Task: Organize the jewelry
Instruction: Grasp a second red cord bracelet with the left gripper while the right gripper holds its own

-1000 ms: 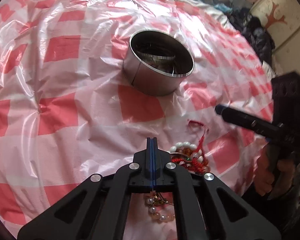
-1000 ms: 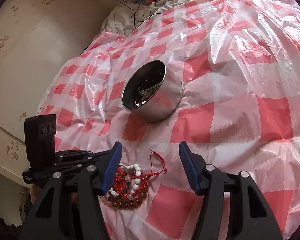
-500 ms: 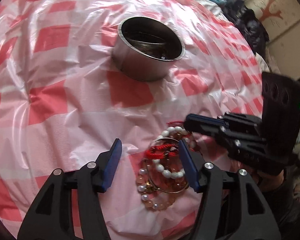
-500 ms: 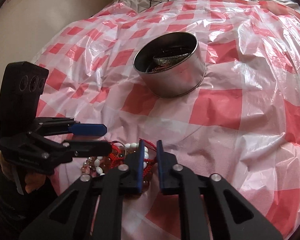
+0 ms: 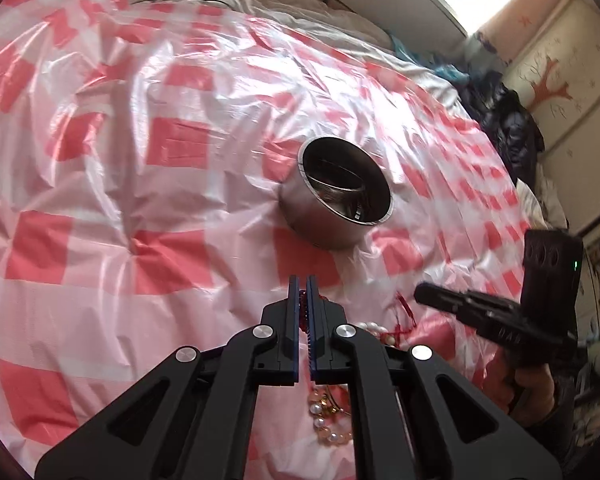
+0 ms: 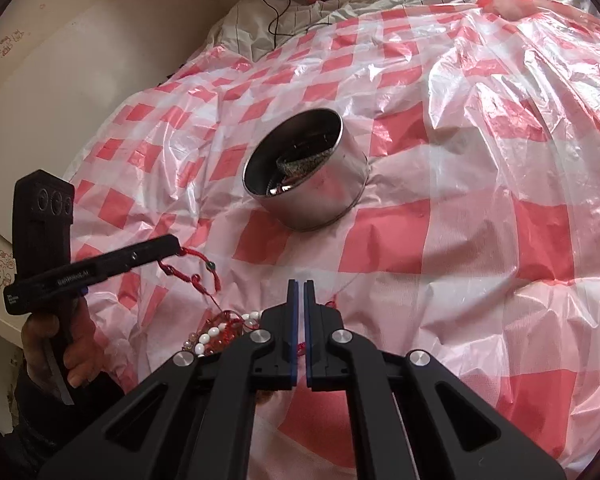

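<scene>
Left gripper (image 5: 303,292): closed on a red braided cord (image 6: 188,276), pinched at the very tips. Lifts that cord clear of the pink-and-white checked plastic sheet (image 6: 480,240) spread over the bed, with its far end trailing down into the heap of white, amber and brown bead bracelets (image 6: 212,334).

Right gripper (image 6: 300,296): drawn together to a thin slit, with a scrap of red low between the fingers. Cannot tell whether anything is truly held there.

In the right wrist view, lies at 8 o'clock from the right gripper's tips: the heap, just beside them. Stands at 12 o'clock, well apart: a round steel tin (image 6: 324,196), open-topped, already holding some dark pieces.

Handling, as a judgement: light, limp and tangle-prone. Likely to drag the neighbouring bracelets along if pulled fast, since the strands look knotted together. Beads hard, round and slippery, poor for a pinch; cord soft and thin but grippy. Best to take hold on the cord near a knot or beside a bead, not on a bead itself. Best also to pin the heap while drawing one strand free, then carry it to the tin. Sheet slick and crinkled, so apt to shift under a tug.

Writing: white lettering (image 6: 76,273) along the left gripper's side, too blurred to read. No brand legible on the tin.
</scene>
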Demonstrator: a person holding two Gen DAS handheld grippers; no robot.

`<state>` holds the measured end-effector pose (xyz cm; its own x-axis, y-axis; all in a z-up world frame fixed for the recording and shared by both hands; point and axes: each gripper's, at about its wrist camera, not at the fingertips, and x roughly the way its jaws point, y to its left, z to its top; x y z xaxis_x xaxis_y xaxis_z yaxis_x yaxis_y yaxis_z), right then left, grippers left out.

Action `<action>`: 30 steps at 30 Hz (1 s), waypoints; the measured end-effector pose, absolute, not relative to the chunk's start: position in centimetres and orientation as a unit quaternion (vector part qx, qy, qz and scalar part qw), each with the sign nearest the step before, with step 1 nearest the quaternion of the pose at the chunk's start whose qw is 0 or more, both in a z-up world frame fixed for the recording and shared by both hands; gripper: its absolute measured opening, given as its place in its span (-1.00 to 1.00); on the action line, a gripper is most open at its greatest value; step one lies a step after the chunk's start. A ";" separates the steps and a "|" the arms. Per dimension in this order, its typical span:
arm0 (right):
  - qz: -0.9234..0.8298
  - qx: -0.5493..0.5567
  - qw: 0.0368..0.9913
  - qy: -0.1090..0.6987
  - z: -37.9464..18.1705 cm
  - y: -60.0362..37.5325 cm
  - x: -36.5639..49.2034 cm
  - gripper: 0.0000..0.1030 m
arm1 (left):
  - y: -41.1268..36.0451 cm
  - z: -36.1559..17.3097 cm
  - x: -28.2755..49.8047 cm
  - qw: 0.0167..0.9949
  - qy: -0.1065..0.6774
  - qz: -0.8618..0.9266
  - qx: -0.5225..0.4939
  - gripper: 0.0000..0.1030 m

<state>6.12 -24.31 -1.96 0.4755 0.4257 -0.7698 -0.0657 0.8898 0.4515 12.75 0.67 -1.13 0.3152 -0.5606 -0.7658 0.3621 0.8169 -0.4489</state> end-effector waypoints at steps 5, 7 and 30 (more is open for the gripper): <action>0.143 0.130 0.851 0.488 -1.6 -22.7 5.8 0.26 | 1.0 -3.1 13.9 0.791 0.552 -0.245 -0.098 -0.88; 0.145 0.123 0.846 0.498 -1.8 -22.6 5.6 0.26 | 1.1 -3.8 14.2 0.788 0.563 -0.232 -0.090 -0.56; 0.195 0.269 0.857 0.394 1.2 -27.0 4.5 -0.87 | 0.3 -0.5 13.6 0.834 0.488 -0.244 -0.084 -0.87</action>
